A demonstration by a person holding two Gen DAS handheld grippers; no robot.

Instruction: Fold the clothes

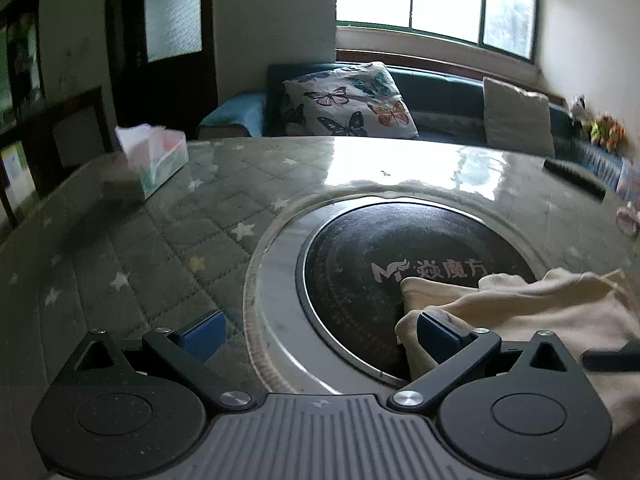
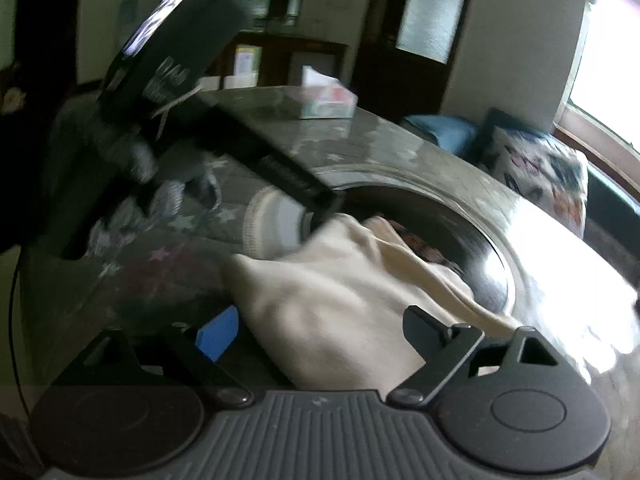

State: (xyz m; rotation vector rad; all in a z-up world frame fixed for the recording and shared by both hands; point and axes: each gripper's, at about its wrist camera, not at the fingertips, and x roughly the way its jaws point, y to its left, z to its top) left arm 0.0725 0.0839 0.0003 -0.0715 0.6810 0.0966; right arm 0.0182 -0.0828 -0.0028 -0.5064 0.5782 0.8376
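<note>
A cream garment lies crumpled on the table, partly over the round black hob. My left gripper is open, low over the table, and its right pad touches the garment's left edge. In the right wrist view the same garment lies between the fingers of my right gripper, which is open. The left gripper's body reaches in from the upper left and touches the garment's far edge. The right view is blurred.
The table has a quilted star-pattern cover under glass. A tissue box stands at the far left. A dark remote-like bar lies far right. A sofa with a butterfly cushion stands behind, under a window.
</note>
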